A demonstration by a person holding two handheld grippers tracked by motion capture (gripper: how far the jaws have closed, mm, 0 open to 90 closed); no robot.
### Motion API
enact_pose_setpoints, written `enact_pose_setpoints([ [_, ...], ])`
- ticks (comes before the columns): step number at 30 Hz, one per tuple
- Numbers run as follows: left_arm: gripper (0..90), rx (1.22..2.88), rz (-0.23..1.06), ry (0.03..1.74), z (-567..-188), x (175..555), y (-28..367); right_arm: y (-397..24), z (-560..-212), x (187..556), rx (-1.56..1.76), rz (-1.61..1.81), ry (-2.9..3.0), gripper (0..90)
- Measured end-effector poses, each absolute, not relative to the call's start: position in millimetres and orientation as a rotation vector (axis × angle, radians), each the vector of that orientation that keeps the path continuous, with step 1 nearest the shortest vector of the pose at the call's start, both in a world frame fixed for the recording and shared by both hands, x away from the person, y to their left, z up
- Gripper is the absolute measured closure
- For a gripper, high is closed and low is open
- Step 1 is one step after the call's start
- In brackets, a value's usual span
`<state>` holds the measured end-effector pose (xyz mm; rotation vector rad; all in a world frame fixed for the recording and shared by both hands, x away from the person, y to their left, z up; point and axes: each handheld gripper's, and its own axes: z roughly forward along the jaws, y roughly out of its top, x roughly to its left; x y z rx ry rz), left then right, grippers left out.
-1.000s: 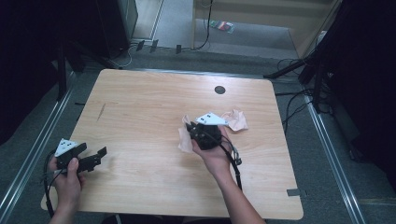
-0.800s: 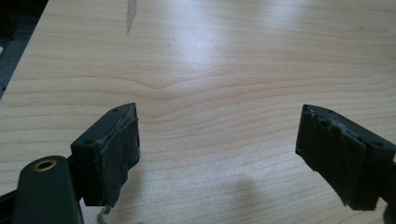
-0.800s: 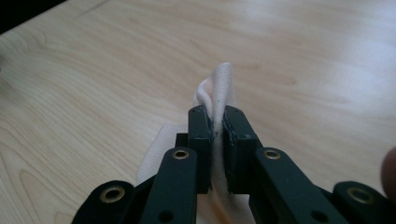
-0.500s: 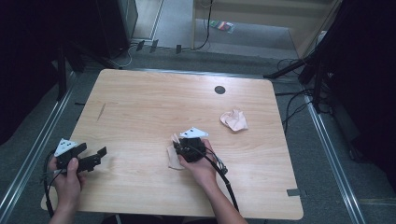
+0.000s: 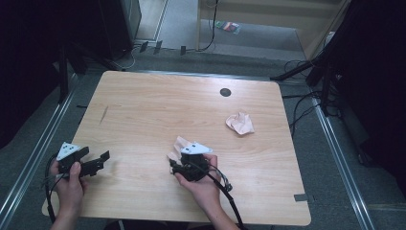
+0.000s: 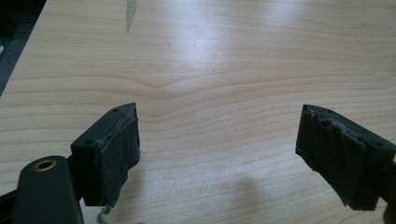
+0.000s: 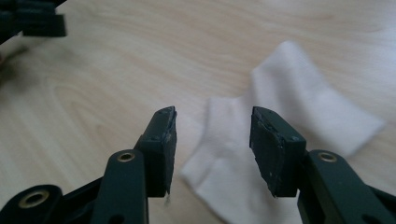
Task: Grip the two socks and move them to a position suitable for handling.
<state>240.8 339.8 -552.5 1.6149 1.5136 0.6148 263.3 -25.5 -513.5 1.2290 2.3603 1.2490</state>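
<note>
A pale sock (image 5: 180, 143) lies flat on the wooden table (image 5: 143, 110) at the front middle. In the right gripper view the sock (image 7: 289, 107) spreads out between and beyond my jaws. My right gripper (image 5: 178, 160) hovers just over its near end; the jaws have just been opening and the pads stand apart from the cloth. A second pale sock (image 5: 241, 123) sits crumpled at the right. My left gripper (image 5: 95, 154) rests open at the front left corner over bare wood, and the left gripper view shows its jaws (image 6: 215, 121) wide apart.
A small dark round hole (image 5: 225, 92) is set in the table near its back edge. Metal rails (image 5: 335, 143) and cables run along the floor on both sides. The left gripper (image 7: 32, 21) appears at the top left of the right gripper view.
My right hand carried one sock left and toward the front, away from the crumpled one, lowered it to the table and opened its jaws off it. The left hand stayed put.
</note>
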Motion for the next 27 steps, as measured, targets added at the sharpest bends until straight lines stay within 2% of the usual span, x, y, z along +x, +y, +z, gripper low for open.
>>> enact_pose_setpoints([
  [5, 14.1, 1.612, 0.616, 1.511, -552.4, 240.3, 340.1, -7.6, -529.7, 259.1, 1.186, 1.169, 2.383, 51.4],
  [9, 14.1, 1.611, 0.611, 1.512, -552.5, 240.5, 340.3, -2.6, -541.7, 261.7, 1.187, 1.106, 2.368, 46.1],
  [11, 14.1, 1.613, 0.607, 1.51, -552.5, 240.8, 340.5, -1.1, -546.8, 261.4, 1.182, 1.078, 2.356, 47.0],
  [14, 14.1, 1.611, 0.611, 1.51, -552.4, 240.4, 340.5, -0.4, -548.7, 258.3, 1.15, 1.049, 2.317, 57.1],
  [17, 14.1, 1.601, 0.625, 1.504, -552.3, 239.3, 340.3, -2.6, -550.8, 254.7, 1.123, 1.051, 2.289, 79.7],
  [18, 14.1, 1.603, 0.626, 1.503, -552.2, 239.1, 340.4, -4.3, -550.9, 254.9, 1.128, 1.057, 2.288, 83.0],
  [22, 14.1, 1.611, 0.643, 1.5, -551.9, 238.8, 338.2, -16.3, -544.3, 259.5, 1.206, 1.153, 2.308, 85.1],
  [27, 14.1, 1.591, 0.618, 1.485, -549.3, 239.8, 331.2, -34.1, -514.9, 260.7, 1.245, 1.314, 2.264, 85.1],
])
